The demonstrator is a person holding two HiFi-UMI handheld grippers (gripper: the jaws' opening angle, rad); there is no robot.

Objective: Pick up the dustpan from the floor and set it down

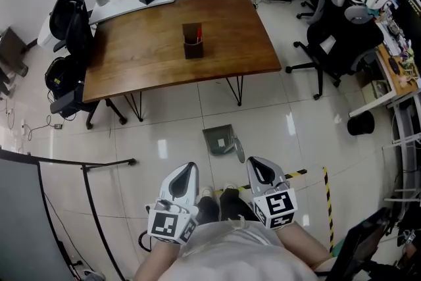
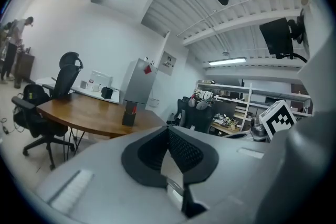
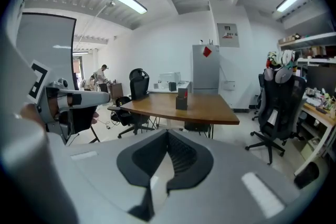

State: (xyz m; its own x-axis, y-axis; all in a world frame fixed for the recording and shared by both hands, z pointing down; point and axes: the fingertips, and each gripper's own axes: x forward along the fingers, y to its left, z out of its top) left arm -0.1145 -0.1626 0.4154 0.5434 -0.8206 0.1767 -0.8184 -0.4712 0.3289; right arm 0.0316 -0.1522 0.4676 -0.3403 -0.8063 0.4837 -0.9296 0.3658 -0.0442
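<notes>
The grey dustpan (image 1: 219, 139) lies flat on the tiled floor just in front of the wooden table, its handle (image 1: 239, 150) pointing back toward my feet. Neither gripper view shows it. In the head view my left gripper (image 1: 190, 167) and right gripper (image 1: 254, 162) are held side by side close to my body, a short way back from the dustpan and apart from it. In the left gripper view the left gripper (image 2: 168, 129) has its black pads meeting at the tip with nothing between them. The right gripper (image 3: 168, 132) looks the same, shut and empty.
A wooden table (image 1: 151, 56) with a dark pen holder (image 1: 193, 41) stands beyond the dustpan. Black office chairs sit at the right (image 1: 337, 36) and left (image 1: 69, 26). Yellow-black tape (image 1: 326, 191) marks the floor at my right. A black rail stand (image 1: 89, 171) is at my left.
</notes>
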